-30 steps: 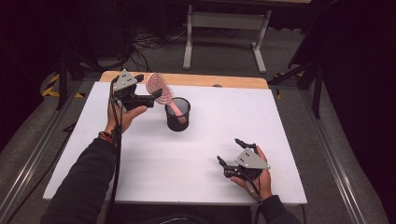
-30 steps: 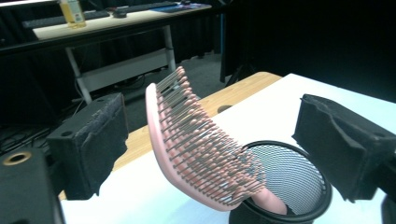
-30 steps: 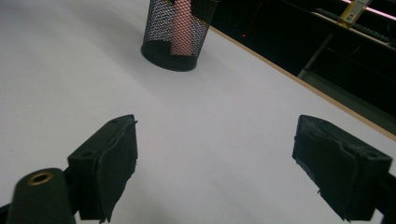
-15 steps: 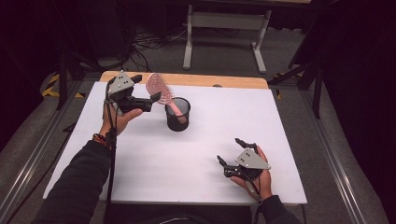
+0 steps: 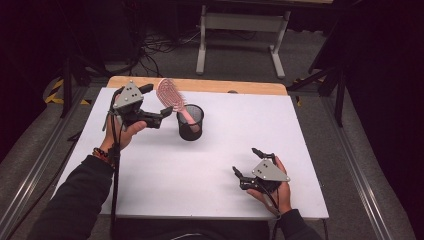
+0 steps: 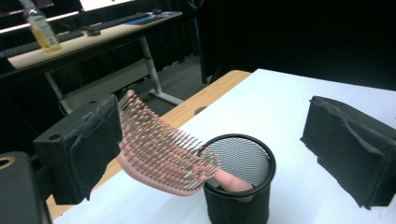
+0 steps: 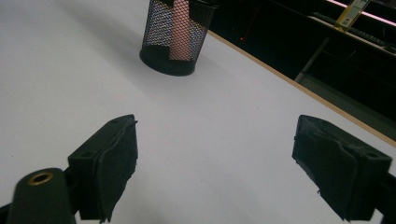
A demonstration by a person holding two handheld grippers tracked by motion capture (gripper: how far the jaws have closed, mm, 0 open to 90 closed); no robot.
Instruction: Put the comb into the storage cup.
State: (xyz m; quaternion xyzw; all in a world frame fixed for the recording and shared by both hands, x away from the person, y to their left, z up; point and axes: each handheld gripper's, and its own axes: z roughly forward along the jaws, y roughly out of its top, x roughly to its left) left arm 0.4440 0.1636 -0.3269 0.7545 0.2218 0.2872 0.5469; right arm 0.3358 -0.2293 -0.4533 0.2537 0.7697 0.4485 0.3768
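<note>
A pink hairbrush (image 5: 167, 93) stands handle-down in a black mesh cup (image 5: 190, 123) on the white table (image 5: 200, 165), with its bristled head leaning out to the left. My left gripper (image 5: 156, 102) is held open just left of the cup, level with the brush head. In the left gripper view the brush (image 6: 159, 149) lies close beside the left pad (image 6: 88, 140), and the right pad (image 6: 350, 149) is well apart from it, over the cup (image 6: 238, 186). My right gripper (image 5: 246, 161) rests open near the front right of the table and points at the cup (image 7: 175, 37).
A wooden strip (image 5: 200, 85) borders the table's far edge. Beyond it stand a desk frame (image 5: 240, 30) and floor cables. A second desk with a bottle (image 6: 42, 30) appears in the left gripper view. White surface lies bare between the cup and the right gripper.
My left gripper has drawn back slightly to the left of the brush head. The brush stays leaning in the cup. The right gripper has not moved.
</note>
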